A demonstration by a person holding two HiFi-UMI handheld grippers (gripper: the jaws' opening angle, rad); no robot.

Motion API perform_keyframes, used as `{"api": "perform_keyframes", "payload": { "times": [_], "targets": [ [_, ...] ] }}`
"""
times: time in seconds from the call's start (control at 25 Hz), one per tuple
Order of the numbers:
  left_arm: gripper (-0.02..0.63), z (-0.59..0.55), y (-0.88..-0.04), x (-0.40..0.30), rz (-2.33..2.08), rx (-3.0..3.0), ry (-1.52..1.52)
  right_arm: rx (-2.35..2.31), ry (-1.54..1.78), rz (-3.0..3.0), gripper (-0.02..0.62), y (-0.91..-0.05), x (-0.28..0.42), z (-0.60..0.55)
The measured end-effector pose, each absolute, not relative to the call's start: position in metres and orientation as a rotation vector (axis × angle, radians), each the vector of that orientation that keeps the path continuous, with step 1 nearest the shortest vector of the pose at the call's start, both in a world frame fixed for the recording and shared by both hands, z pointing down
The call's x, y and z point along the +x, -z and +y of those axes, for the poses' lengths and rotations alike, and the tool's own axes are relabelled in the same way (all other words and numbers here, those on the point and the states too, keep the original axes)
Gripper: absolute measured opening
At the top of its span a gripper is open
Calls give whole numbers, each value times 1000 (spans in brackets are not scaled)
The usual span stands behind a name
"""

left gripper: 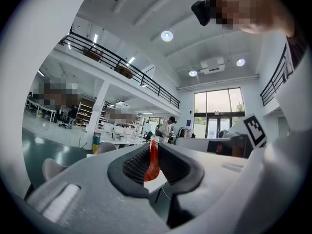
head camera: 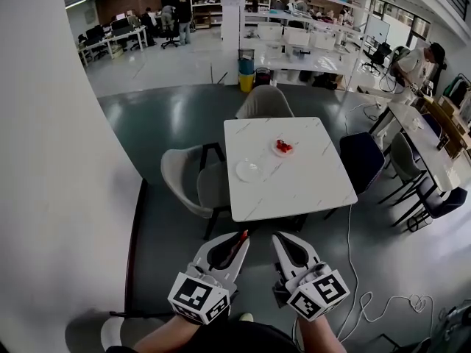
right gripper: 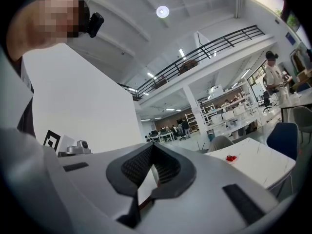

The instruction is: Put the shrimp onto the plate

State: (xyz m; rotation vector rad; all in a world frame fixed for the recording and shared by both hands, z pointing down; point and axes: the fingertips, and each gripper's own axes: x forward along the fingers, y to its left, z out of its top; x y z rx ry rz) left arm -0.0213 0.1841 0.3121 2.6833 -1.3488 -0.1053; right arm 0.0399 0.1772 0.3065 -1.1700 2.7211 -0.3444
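While well short of table [head camera: 309, 190] and empty plate [head camera: 249, 170], holding shrimp [left gripper: 153, 162] thinly in left gripper [head camera: 240, 240], jaws clamped on it, with right gripper [right gripper: 153, 152] closed on nothing. Could drop shrimp to floor [head camera: 169, 116] on approach through any slackening or jolt.

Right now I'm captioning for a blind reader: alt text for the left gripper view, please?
The left hand-held gripper is shut on a thin red-orange shrimp, held upright between its dark ribbed pads. Behind it are a railed balcony and large bright windows.
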Motion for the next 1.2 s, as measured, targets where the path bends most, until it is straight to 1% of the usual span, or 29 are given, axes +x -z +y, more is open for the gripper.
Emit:
{"api": "perform_keyframes", "payload": {
  "times": [0.24,0.64,0.88,1.2],
  "targets": [
    [57,130,-310,-42,-1285,2705,110,-1207,348,2707,3,-305,13,126],
    [57,47,-323,-67,-1145,2742,95,-1349,363,2637,3,-316,-10,53],
    [57,6,-335,-69,-1110,2729,64,-1395,371,2645,3,-324,-16,16],
    [57,-65,-356,-64,-1137,2711,25,-1335,405,2657,3,-339,-12,-60]
  ]
}}
